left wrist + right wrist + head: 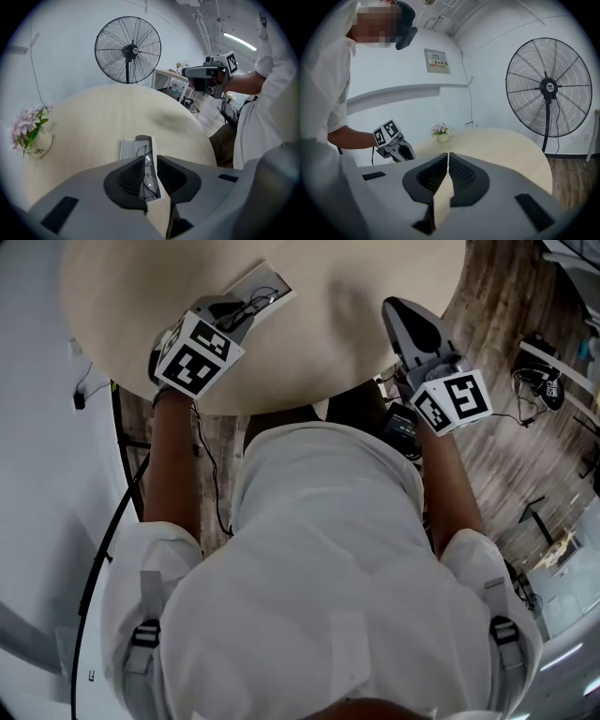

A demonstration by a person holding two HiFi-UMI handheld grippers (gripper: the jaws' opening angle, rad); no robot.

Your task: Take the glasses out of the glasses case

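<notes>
Step in hand: the grasp and lift-out; extraction not yet complete.

Left gripper (151, 164): jaws clenched to a narrow slot on the glasses (148, 183). In the left gripper view the thin wire frame and one lens sit between the ribbed pads. The other lens reaches out toward 12 o'clock, over the glasses case (129, 150).

Glasses case: open, pale, lying flat on the round table (93, 117). In the head view it sits just past the left gripper's tips, which come at it from about 7 o'clock. I cannot tell whether the far lens is touching the case lining or already clear of it.

Right gripper (448, 157): jaws pressed together, nothing between them. It hangs in the air off the table edge, at about 3 o'clock from the case and well apart from it — idle for now.

Also seen from the left gripper view: standing fan (127, 49) at 12 o'clock and a flower pot (36, 140) at 9 o'clock, both far from the work.

Next move, as a judgement: raise the left gripper straight up and back, keeping the clamp light — the frame looks thin and could bend. The case is unrestrained and may drag along, so the right gripper could come down to pin it.
</notes>
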